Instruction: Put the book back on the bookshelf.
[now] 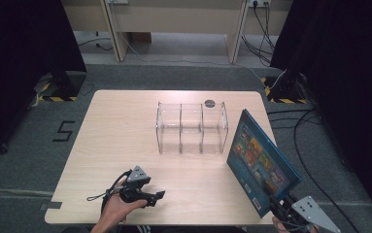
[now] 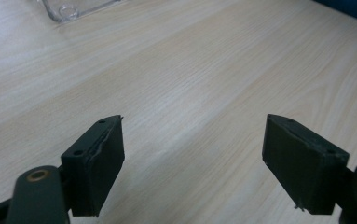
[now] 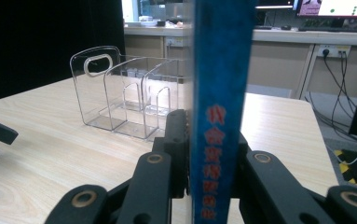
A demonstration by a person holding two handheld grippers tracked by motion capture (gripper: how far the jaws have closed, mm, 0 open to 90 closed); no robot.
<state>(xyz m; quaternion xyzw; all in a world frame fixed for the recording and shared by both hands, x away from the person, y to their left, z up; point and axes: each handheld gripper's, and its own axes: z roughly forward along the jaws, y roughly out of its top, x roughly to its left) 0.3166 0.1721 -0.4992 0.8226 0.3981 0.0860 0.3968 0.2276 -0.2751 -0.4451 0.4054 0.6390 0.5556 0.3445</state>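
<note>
Right gripper [image 3: 209, 154]: clenched on one blue book [image 3: 218, 93], jaws pressed to either face near its lower corner; red characters run down the spine just above the jaws.
Right gripper, high view [image 1: 277, 206]: at the table's near right corner, grey three-cornered plate on top, a bit of the hand showing at the bottom edge.
Book, high view [image 1: 261, 162]: one, held on edge and tilted, rising up and away from the jaws; its picture cover faces left toward the table's middle; lifted, with only the lower corner near the tabletop.
Ahead of the right gripper: one clear plastic file rack [image 3: 120, 93], past the book and to its left in the right gripper view, standing on the table, well apart from the jaws.
Rack, counted [image 1: 192, 127]: three compartments, side by side, all bare; an oval handle hole in the end wall.
Left gripper [image 2: 192, 154]: released, jaws wide apart, nothing between them, just over bare wood.
Left gripper, high view [image 1: 147, 194]: one hand round it at the near edge, left of centre, cable looping beside it.
Beyond the left gripper: a corner of the rack [image 2: 73, 9] far up-left of the jaws.
Table [image 1: 120, 131]: one, pale wood, with one small dark round disc [image 1: 209, 103] just behind the rack.
</note>
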